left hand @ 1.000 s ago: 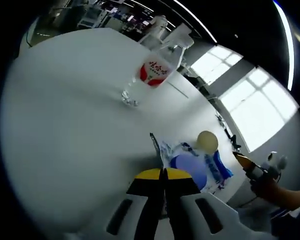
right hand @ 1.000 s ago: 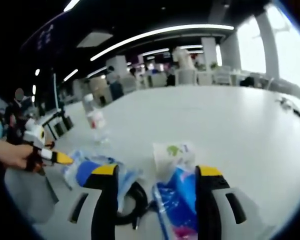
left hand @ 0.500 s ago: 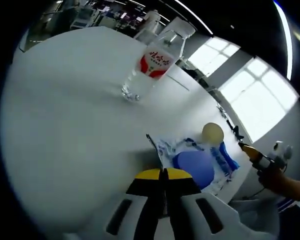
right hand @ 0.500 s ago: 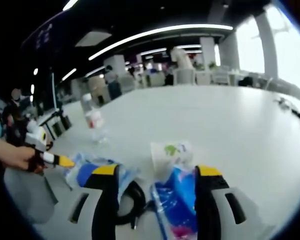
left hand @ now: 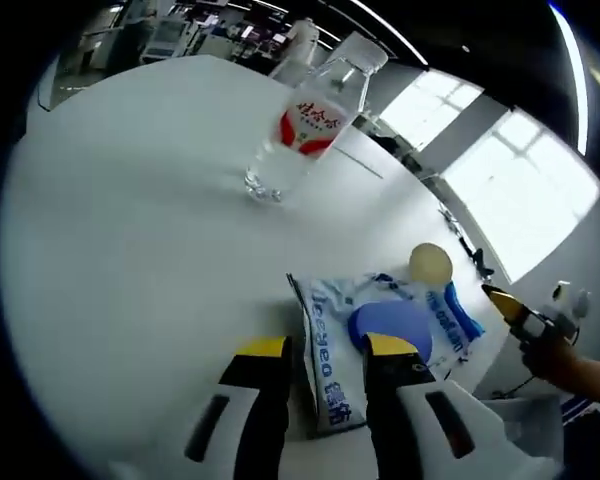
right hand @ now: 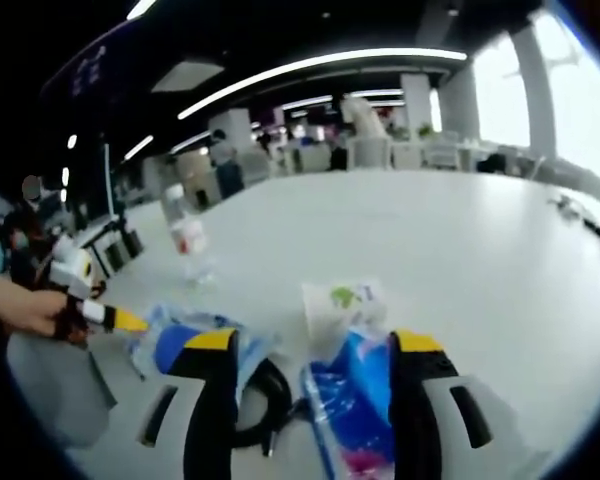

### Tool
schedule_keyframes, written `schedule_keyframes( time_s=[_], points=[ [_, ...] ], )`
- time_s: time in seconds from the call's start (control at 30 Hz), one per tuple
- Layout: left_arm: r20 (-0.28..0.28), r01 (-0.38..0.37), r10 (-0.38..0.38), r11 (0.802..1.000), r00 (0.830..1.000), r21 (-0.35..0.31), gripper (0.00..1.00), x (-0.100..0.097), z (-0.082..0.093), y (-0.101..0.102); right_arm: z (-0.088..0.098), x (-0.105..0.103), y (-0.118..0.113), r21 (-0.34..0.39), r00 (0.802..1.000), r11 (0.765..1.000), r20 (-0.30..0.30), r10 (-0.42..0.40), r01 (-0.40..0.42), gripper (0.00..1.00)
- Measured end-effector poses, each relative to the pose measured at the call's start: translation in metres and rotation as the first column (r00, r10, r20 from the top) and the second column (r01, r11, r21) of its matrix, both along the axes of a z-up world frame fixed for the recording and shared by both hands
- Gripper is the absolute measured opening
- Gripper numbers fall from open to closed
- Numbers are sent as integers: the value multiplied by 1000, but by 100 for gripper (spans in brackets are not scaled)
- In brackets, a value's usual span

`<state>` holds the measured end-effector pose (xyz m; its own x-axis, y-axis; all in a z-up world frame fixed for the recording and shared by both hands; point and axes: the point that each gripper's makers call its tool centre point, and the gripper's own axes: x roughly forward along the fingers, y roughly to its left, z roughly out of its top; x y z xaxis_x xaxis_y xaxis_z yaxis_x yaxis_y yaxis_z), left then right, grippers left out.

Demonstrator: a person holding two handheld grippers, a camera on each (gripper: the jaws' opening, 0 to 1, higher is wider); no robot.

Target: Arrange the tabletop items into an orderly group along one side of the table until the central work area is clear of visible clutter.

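My left gripper (left hand: 329, 347) is open just above the table, and the near end of a clear packet (left hand: 332, 352) printed in blue lies between its jaws. On that packet rest a blue disc (left hand: 390, 326) and a pale yellow ball (left hand: 430, 263). A clear water bottle (left hand: 305, 125) with a red label stands further off. My right gripper (right hand: 313, 341) is open over a blue packet (right hand: 352, 400), a white packet with a green mark (right hand: 343, 303) and a black cable loop (right hand: 268, 402). The bottle (right hand: 188, 240) stands behind them, and the left gripper (right hand: 110, 318) shows at the left.
The white table (left hand: 130, 260) runs wide and bare to the left of the bottle. Its edge (left hand: 485, 345) is close behind the packet, where a hand (left hand: 560, 355) holds the right gripper (left hand: 507, 303). Desks, chairs and people fill the room beyond.
My left gripper's jaws, shut half a second ago at the packet's corner, have parted, and the packet's end now lies between them. The right gripper's view is nearly unchanged.
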<state>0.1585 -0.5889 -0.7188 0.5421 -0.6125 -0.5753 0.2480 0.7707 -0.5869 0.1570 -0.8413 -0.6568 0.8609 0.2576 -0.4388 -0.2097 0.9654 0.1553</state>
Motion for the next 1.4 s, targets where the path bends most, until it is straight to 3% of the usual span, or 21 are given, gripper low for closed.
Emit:
schedule_keyframes(
  time_s=[0.13, 0.27, 0.4, 0.67, 0.93, 1.27, 1.4],
  points=[
    [29, -3, 2, 999, 1000, 35, 44, 0, 1, 0, 0, -1, -1, -1, 1000, 1000, 1, -3, 3, 57],
    [56, -10, 7, 999, 998, 51, 51, 1, 7, 3, 0, -2, -3, -8, 1000, 1000, 0, -3, 3, 57],
    [90, -27, 24, 999, 996, 27, 51, 2, 18, 6, 1, 1, -2, -20, 1000, 1000, 3, 4, -4, 58],
    [178, 1, -14, 998, 984, 70, 51, -1, 37, 6, -1, 14, 12, -94, 998, 994, -2, 57, -57, 57],
    [203, 10, -21, 998, 979, 59, 49, -7, 39, 6, -6, 30, 19, -136, 999, 990, -30, 40, -43, 58],
    [207, -2, -8, 999, 978, 46, 49, -7, 42, 10, -26, 34, 10, -214, 995, 976, -96, 5, -25, 56],
    [212, 11, -18, 999, 977, 32, 49, -8, 43, 5, -28, 37, 8, -192, 994, 981, -110, -12, -9, 56]
  ],
)
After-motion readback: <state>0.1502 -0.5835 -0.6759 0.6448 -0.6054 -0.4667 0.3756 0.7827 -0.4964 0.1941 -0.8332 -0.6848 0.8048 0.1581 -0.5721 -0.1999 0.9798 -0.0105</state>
